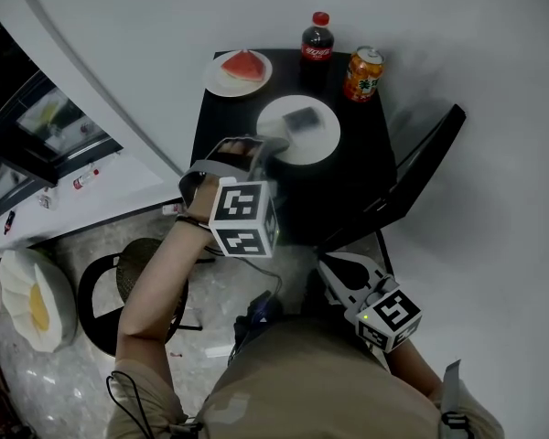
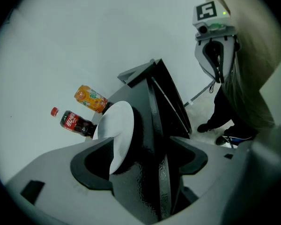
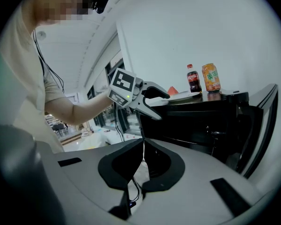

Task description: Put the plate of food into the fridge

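A white plate (image 1: 299, 128) with a dark piece of food lies on top of the small black fridge (image 1: 361, 167). My left gripper (image 1: 273, 146) is at the plate's near rim. In the left gripper view its jaws (image 2: 139, 158) stand open, with the plate's rim (image 2: 117, 130) just inside one jaw and the fridge's top edge between them. The right gripper view shows the same open jaws (image 3: 159, 103) at the fridge's top edge. My right gripper (image 1: 334, 265) hangs low in front of the fridge, shut with nothing in it (image 3: 143, 146). The fridge door (image 1: 430, 165) stands open to the right.
At the back of the fridge top stand a plate of watermelon (image 1: 241, 69), a cola bottle (image 1: 317, 40) and an orange can (image 1: 362, 73). A black stool (image 1: 119, 291) and a white flower-shaped seat (image 1: 32, 302) stand on the floor at the left.
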A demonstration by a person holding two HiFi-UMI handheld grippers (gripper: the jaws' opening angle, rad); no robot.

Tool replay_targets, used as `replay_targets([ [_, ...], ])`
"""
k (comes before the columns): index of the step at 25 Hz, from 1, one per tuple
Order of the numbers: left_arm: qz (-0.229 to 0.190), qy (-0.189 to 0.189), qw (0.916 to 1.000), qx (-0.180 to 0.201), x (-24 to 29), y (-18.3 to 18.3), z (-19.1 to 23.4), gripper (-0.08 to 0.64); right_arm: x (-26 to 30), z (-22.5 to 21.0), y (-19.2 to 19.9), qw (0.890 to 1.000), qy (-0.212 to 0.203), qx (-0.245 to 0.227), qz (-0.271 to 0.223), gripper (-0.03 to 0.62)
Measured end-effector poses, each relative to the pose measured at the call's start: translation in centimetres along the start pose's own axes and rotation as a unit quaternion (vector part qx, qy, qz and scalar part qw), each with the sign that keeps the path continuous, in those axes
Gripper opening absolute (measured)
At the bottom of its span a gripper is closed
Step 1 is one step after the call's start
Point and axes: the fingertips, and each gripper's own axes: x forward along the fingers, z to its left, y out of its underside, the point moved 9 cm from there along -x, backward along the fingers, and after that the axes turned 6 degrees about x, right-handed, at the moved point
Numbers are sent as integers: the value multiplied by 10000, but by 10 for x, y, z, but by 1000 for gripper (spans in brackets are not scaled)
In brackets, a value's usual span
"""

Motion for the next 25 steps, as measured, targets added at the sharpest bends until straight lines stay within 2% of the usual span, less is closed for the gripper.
replay_targets([
  [5, 224, -21, 9995, 230, 9, -4, -3, 344, -2, -1, 1, 10000, 83, 37, 31, 22],
  [17, 649, -382, 9948, 690, 18, -4, -11, 344, -6, 0, 5, 9999, 127, 43, 26, 21],
  [25, 691, -434, 9938, 759, 16, -5, -17, 343, -2, 2, 4, 9999, 140, -6, 57, 22],
])
